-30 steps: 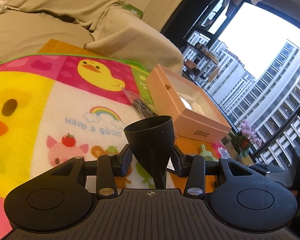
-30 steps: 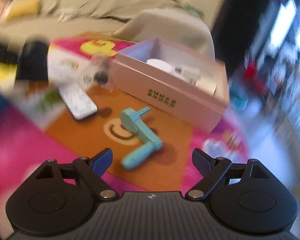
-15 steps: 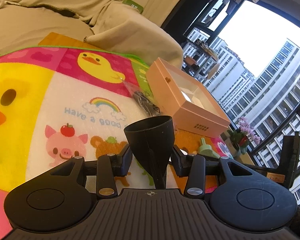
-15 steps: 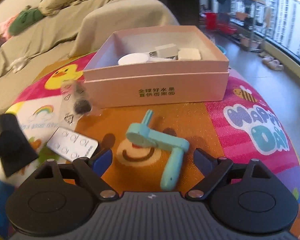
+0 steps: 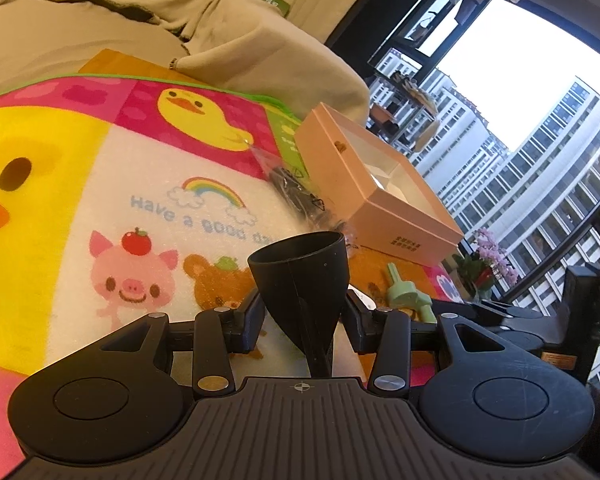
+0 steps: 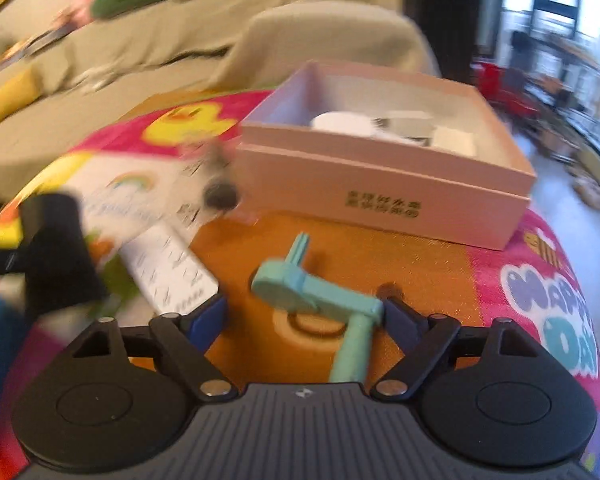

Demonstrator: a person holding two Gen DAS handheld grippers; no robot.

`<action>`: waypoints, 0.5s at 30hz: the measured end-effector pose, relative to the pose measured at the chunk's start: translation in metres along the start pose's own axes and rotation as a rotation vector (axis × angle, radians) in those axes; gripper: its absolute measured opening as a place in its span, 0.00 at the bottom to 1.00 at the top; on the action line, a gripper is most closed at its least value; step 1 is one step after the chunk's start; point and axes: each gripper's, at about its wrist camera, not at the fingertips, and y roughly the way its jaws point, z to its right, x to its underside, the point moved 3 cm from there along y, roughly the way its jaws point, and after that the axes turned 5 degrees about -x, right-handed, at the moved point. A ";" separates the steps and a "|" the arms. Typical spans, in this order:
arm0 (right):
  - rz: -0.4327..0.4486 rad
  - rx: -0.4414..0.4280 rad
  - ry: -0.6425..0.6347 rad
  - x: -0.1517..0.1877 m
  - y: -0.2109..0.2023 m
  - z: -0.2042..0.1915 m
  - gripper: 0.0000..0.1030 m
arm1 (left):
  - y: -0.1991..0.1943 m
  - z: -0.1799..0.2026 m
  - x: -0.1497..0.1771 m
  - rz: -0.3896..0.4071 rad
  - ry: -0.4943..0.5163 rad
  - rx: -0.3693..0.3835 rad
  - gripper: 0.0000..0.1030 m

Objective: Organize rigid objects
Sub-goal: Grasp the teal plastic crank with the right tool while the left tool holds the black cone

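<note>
Your left gripper (image 5: 300, 316) is clamped on the black funnel (image 5: 300, 276), wide mouth up and forward, held above the cartoon play mat (image 5: 100, 184); the mat ahead of it is bare up to the clear bag of dark parts (image 5: 296, 192) lying just beside the open pink box (image 5: 380, 188). Your right gripper (image 6: 304, 316) stands wide open over the mat, its fingers either side of the teal crank handle (image 6: 320, 292), the right finger close to or touching it. The blister pack (image 6: 168, 268) lies just left of the handle, and the pink box sits beyond it with white items inside.
</note>
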 end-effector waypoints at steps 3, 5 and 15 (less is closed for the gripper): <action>-0.019 0.045 -0.017 0.003 -0.008 0.019 0.84 | 0.000 -0.001 0.000 -0.001 -0.002 0.001 0.45; 0.001 0.148 -0.047 0.004 -0.012 0.029 0.84 | 0.001 0.000 0.000 -0.005 0.000 0.004 0.45; 0.037 0.031 0.020 0.004 -0.015 0.020 0.84 | 0.004 0.004 0.003 -0.016 0.006 0.001 0.45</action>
